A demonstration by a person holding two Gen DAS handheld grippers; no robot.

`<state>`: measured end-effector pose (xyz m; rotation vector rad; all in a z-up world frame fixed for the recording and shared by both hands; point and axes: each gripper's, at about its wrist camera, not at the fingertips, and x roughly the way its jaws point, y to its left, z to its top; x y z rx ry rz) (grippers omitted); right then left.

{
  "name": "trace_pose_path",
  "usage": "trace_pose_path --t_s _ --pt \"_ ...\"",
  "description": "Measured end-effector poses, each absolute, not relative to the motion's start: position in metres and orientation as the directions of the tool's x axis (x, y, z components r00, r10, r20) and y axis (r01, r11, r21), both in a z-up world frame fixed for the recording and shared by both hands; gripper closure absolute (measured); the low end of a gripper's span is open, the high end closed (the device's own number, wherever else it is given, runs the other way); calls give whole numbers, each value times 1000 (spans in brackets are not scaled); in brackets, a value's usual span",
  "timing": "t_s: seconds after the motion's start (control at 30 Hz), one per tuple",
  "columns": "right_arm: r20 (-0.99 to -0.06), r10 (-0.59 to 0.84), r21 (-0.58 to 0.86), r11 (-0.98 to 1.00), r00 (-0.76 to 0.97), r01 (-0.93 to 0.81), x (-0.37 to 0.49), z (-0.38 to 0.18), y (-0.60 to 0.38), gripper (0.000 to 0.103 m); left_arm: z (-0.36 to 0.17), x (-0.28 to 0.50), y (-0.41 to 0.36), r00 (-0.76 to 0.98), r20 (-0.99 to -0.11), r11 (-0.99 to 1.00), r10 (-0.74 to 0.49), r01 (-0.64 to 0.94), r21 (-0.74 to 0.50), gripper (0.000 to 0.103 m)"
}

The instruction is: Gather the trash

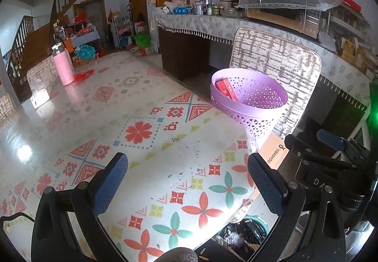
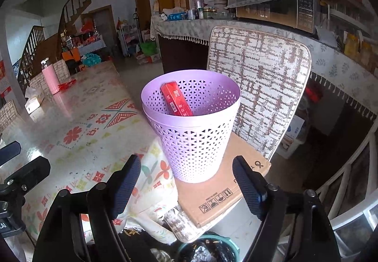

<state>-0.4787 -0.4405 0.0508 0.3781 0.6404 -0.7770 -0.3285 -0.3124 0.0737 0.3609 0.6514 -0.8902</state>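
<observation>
The left hand-held gripper (image 1: 186, 181) has its two blue-padded fingers (image 1: 111, 181) spread wide apart with nothing between them. The right hand-held gripper (image 2: 186, 187) is likewise spread wide and holds nothing. In the left wrist view, the right one (image 1: 330, 155) sits just beside the left.

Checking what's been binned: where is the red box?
The red box leans inside the purple basket, on a cardboard box on the chair, centre of the right wrist view.
</observation>
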Motion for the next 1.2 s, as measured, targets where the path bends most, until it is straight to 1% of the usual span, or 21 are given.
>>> trace_pose_path --t_s 1.2 --pt "-704 -481 97 663 522 742 -463 33 -452 19 55 -313 -327 395 -719 572 -572 820 -4 2"
